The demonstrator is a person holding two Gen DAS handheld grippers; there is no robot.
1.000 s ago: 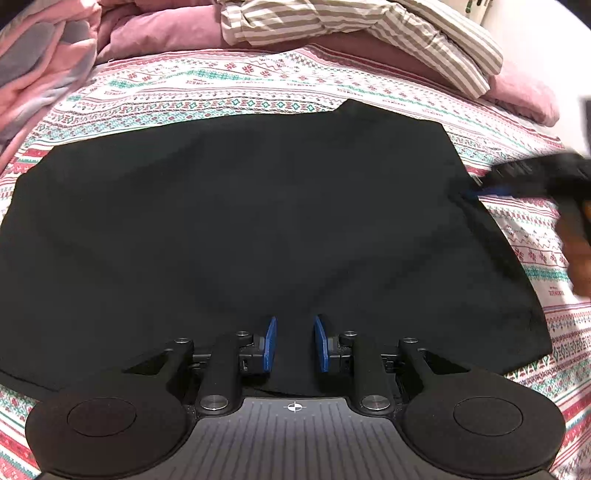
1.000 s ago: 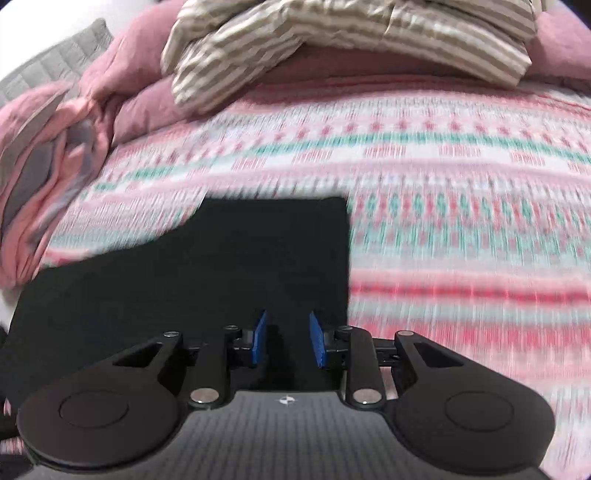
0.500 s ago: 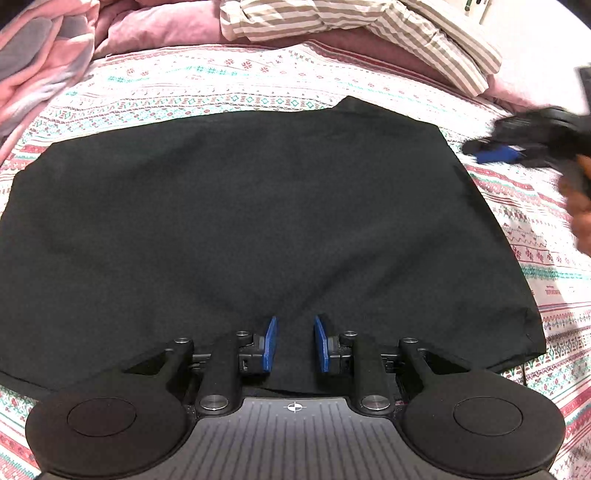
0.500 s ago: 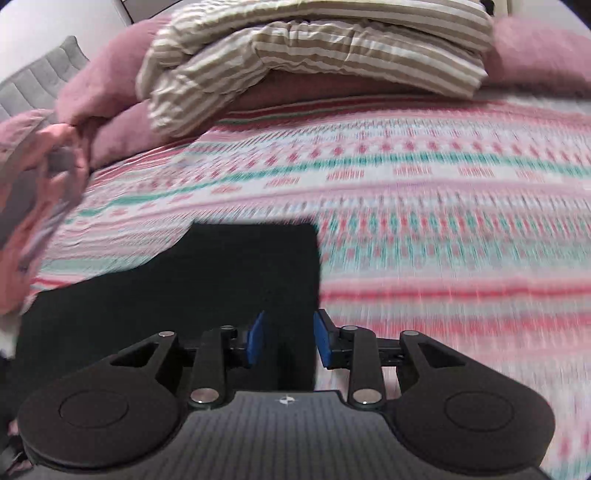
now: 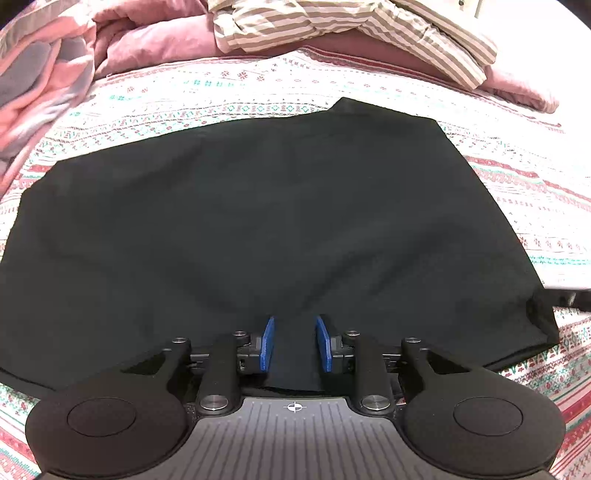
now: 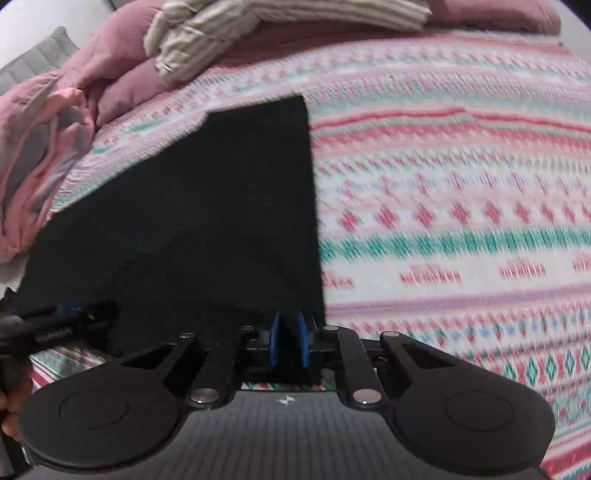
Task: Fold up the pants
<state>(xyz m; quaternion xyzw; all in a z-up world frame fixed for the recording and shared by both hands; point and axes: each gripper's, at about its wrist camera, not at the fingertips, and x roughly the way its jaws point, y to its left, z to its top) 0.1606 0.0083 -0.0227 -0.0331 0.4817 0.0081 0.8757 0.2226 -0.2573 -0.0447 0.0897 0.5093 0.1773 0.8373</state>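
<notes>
The bed (image 5: 509, 173) carries a patterned cover; striped bedding (image 5: 332, 26) lies at its far end. The black pants (image 5: 258, 221) lie flat on the cover. The left gripper (image 5: 294, 345) has its fingers pinching the near edge. The right gripper (image 6: 289, 343) is closing on the near right corner.

I see the black pants (image 5: 266, 221) lying flat on the patterned bedspread, filling the frame's middle, with soft wrinkles near the bottom centre.
</notes>
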